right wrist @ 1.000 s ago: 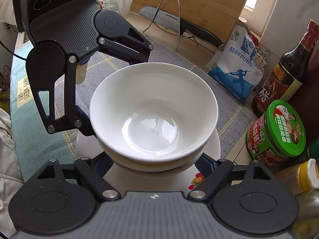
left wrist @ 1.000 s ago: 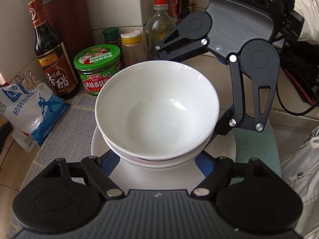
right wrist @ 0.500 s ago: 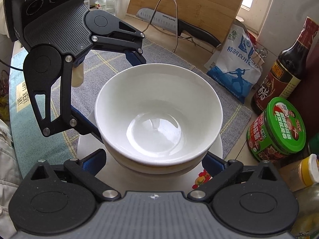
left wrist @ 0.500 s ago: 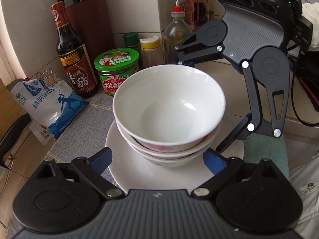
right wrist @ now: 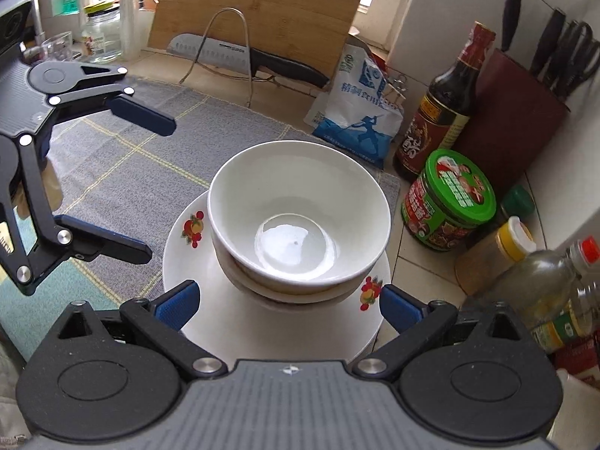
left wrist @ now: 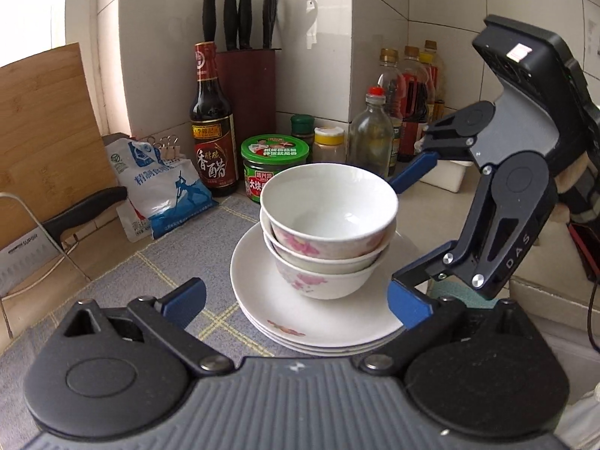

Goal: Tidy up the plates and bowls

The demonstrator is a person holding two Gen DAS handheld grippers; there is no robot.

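Three nested white bowls with pink flowers (left wrist: 326,240) stand on a stack of white plates (left wrist: 318,318) on a grey mat. The bowls (right wrist: 296,213) and plates (right wrist: 232,326) also show in the right wrist view. My left gripper (left wrist: 296,302) is open and empty, its blue fingertips just short of the plates' near rim. My right gripper (right wrist: 287,307) is open and empty, its tips on either side of the plates' near edge. Each gripper shows in the other's view, the right one (left wrist: 412,240) and the left one (right wrist: 150,187), both held clear of the bowls.
Behind the stack stand a vinegar bottle (left wrist: 212,127), a green-lidded jar (left wrist: 275,168), spice jars, oil bottles and a knife block (left wrist: 247,90). A salt bag (left wrist: 165,191), a knife on a wire rack (right wrist: 240,54) and a cutting board (left wrist: 45,127) lie to the left.
Both grippers have pulled back and up from the stack. Their jaws, close around the bowls a second ago, now stand clear. The bowls and plates stay put.
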